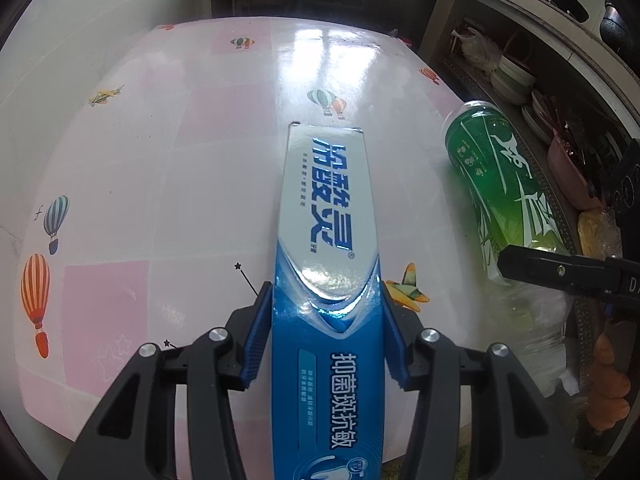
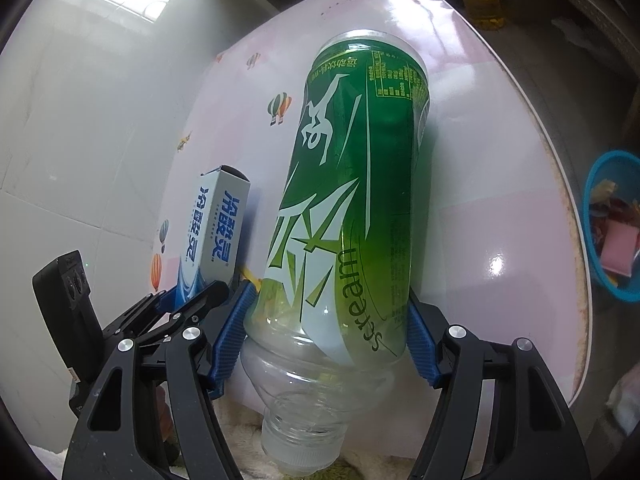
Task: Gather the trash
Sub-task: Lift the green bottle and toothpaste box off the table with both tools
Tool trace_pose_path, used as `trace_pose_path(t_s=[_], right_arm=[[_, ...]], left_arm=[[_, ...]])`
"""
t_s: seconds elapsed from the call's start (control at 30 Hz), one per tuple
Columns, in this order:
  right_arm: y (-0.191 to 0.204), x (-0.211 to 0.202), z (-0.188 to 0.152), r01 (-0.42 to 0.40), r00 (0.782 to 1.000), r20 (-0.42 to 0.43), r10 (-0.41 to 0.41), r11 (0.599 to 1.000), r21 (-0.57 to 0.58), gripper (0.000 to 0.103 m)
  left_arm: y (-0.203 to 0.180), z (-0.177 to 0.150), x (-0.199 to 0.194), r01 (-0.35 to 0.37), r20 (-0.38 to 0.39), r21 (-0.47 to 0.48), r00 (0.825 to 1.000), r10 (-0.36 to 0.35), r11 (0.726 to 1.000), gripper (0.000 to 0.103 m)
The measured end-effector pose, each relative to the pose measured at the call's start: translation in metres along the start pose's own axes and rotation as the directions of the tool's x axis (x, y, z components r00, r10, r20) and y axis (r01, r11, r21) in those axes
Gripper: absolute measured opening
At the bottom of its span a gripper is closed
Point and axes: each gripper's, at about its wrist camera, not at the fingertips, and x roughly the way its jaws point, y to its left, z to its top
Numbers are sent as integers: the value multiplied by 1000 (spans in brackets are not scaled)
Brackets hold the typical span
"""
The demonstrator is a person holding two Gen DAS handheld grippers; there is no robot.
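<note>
My left gripper (image 1: 326,336) is shut on a blue and white toothpaste box (image 1: 326,216), which points away from me over the pink table (image 1: 160,160). My right gripper (image 2: 330,332) is shut on an empty green-labelled plastic bottle (image 2: 352,200), cap end toward me, base pointing away. In the left wrist view the bottle (image 1: 488,176) is to the right, with a right gripper finger (image 1: 560,270) across it. In the right wrist view the box (image 2: 218,220) and the left gripper (image 2: 188,300) are to the left.
The table has a glossy pink and white cloth with balloon and plane prints. A white tiled wall (image 2: 80,120) stands to the left. A blue bin (image 2: 612,224) holding trash stands on the floor to the right. Shelves with bowls (image 1: 516,76) lie beyond the table's right edge.
</note>
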Motion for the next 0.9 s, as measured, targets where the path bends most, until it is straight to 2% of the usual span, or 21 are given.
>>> trace_pose_path(t_s=[0.33, 0.9], right_arm=[[-1, -3, 0, -5, 1000, 2, 5, 1000, -6, 66], [-2, -23, -4, -32, 998, 55, 34, 999, -20, 65]], left_arm=[[-4, 0, -4, -37, 18, 13, 999, 37, 999, 48], [-14, -1, -27, -72, 87, 45, 994, 68, 996, 48]])
